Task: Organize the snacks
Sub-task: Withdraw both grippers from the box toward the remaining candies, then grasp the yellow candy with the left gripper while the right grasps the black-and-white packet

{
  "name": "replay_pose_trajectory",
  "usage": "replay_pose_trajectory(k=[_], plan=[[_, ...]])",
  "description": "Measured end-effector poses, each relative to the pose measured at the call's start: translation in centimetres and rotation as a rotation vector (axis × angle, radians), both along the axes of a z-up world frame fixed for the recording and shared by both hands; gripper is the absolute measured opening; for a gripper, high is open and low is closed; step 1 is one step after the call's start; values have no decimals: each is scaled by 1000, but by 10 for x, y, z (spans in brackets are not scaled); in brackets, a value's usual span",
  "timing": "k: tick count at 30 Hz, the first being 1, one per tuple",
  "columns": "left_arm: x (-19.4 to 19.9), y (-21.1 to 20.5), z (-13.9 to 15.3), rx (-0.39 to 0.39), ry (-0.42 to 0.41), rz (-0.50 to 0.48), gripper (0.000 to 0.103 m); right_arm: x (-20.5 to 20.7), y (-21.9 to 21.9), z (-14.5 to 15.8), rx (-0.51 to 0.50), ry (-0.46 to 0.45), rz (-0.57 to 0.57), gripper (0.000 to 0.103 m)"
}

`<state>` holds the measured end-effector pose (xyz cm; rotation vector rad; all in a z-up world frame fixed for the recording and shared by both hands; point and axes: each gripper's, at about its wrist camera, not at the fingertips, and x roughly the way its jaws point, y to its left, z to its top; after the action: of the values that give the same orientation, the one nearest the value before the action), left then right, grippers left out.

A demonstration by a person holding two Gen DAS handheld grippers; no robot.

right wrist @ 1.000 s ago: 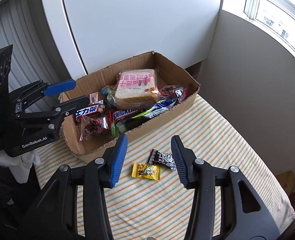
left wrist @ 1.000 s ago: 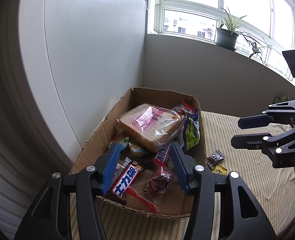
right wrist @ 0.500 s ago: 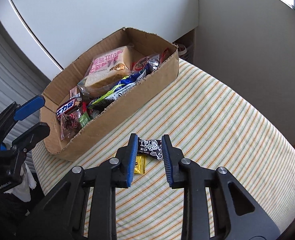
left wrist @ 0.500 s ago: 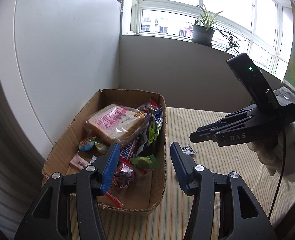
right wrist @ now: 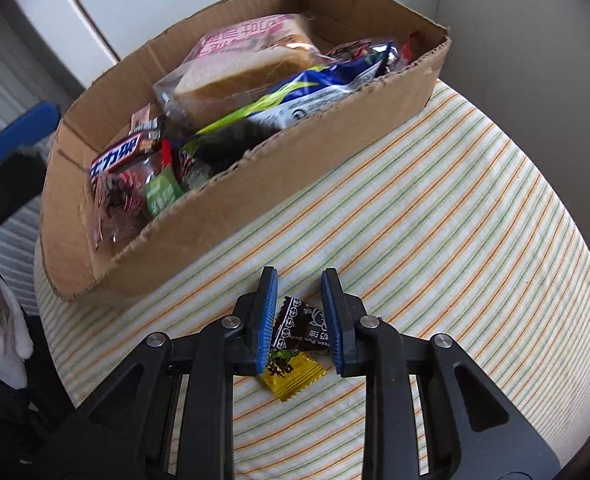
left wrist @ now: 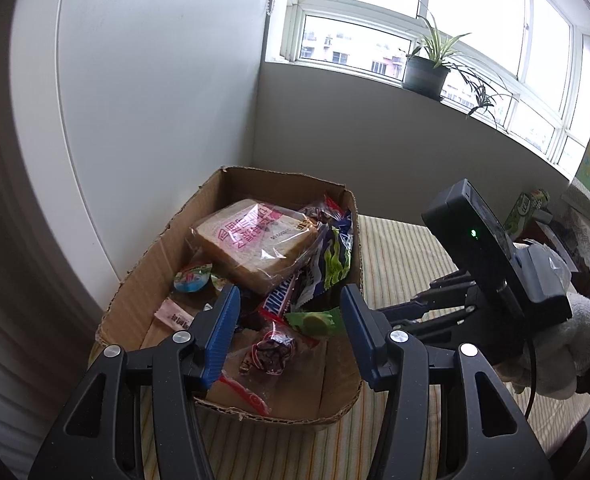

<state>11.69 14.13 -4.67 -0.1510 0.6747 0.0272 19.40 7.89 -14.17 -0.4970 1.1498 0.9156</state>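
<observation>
A cardboard box [right wrist: 255, 184] on the striped tablecloth holds several snacks, with a wrapped slice of bread [right wrist: 235, 68] on top. In front of it lie a black candy [right wrist: 299, 326] and a yellow candy [right wrist: 293, 376], the black one overlapping the yellow. My right gripper [right wrist: 299, 280] points steeply down, shut on the black candy, both blue pads against its edges. My left gripper [left wrist: 289, 300] hovers open over the box's near end [left wrist: 147, 276] with nothing between its fingers. One of its blue fingers [right wrist: 19, 132] shows at the left of the right wrist view.
The box stands close to a white cabinet [left wrist: 155, 100] and a grey wall. A potted plant [left wrist: 427, 68] sits on the windowsill. A gloved hand [left wrist: 551, 344] holds the right gripper beside the box. The striped cloth [right wrist: 435, 208] drops off at the table's rounded edges.
My right gripper came down over the two candies and its jaws narrowed from wide apart onto the black one. The left gripper stayed over the box, turning slightly.
</observation>
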Motion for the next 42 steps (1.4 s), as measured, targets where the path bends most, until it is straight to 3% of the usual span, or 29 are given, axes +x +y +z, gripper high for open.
replay_pose_trajectory(k=[10, 17, 23, 29, 30, 31, 33, 39, 42], plan=[[-2, -9, 4, -6, -17, -16, 52, -48, -55, -2, -85, -98, 53, 24], [-11, -47, 0, -14, -4, -129, 52, -40, -113, -4, -88, -85, -112, 24], [-27, -98, -18, -64, 62, -283, 52, -50, -153, 18, 69, -58, -151, 24], [-18, -114, -41, -83, 178, -324, 52, -62, -178, 16, 46, -82, -87, 25], [-16, -113, -44, -91, 190, -320, 52, -48, -185, 18, 35, -95, -77, 27], [-14, -112, -46, -105, 201, -317, 52, -39, -184, 22, 28, -100, -64, 29], [-11, -110, -50, -125, 224, -321, 52, -37, -186, 19, 21, -98, -34, 44], [11, -108, -65, -158, 291, -322, 52, -33, -165, 5, -37, -139, 30, 44], [20, -112, -67, -131, 301, -337, 52, -28, -155, 0, -46, -150, 40, 44]])
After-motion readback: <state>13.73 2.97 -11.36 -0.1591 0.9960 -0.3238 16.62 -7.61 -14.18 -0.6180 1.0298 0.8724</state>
